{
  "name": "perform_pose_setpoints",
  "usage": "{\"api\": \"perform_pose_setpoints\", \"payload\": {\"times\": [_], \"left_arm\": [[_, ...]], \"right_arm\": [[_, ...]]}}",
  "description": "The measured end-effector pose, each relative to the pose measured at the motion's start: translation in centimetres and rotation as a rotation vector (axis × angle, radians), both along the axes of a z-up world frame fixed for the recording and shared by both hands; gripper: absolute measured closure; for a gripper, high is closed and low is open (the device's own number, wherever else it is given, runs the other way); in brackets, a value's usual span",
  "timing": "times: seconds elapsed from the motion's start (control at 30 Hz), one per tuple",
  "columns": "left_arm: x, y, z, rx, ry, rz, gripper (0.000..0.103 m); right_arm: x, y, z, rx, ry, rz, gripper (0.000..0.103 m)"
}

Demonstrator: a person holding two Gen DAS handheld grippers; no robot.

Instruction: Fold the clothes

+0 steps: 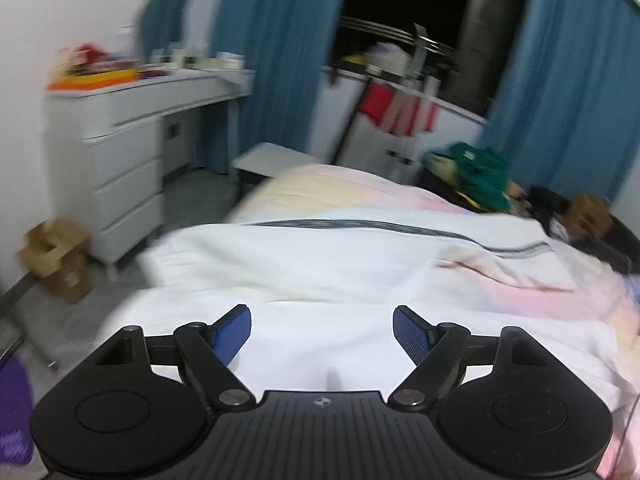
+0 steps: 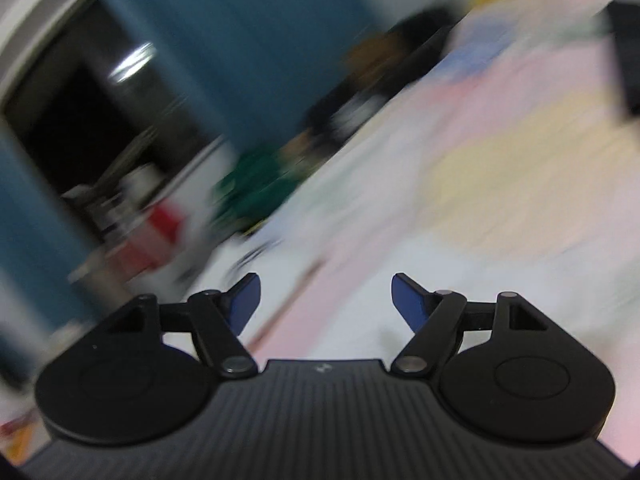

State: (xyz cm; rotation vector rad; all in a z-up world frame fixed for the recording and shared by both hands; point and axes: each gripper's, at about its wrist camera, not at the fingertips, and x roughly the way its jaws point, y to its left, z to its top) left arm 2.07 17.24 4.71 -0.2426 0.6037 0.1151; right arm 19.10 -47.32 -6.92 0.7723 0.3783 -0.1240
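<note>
1. White garment (image 1: 320,264): soft matt cloth, creased, dark woven stripe.
2. Bedsheet (image 1: 332,188): matt pastel cloth.
3. Left tongs (image 1: 322,332): matt black plastic, ribbed housing, textured blue pads (image 1: 234,334), metal rivets.
4. Drawer unit (image 1: 120,168): smooth white finish.
5. Curtains (image 1: 276,60): matt blue cloth.

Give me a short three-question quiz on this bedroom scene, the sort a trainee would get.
1. True or false: the left gripper is clamped on the white garment.
2. What colour is the crumpled clothing at the far side of the bed: A red, B green, C purple?
3. What stands against the wall left of the bed?

Key: 1 false, both the left and the right gripper are open and empty. 2 B. 3 A white chest of drawers.
</note>
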Motion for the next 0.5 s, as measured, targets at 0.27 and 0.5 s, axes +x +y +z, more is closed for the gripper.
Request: {"api": "perform_pose_setpoints", "payload": {"times": [0.27,0.5], "left_arm": [[15.3,-9.5,-5.7,0.108,0.054,-0.1,0.028],[26.3,-11.2,-13.4,0.226,0.046,-0.133,0.036]], "right_arm": [[10.2,4.1,-5.1,0.148,0.09,0.206,0.028],[18.8,2.2,-9.3,0.24,0.087,0.167,0.029]]}}
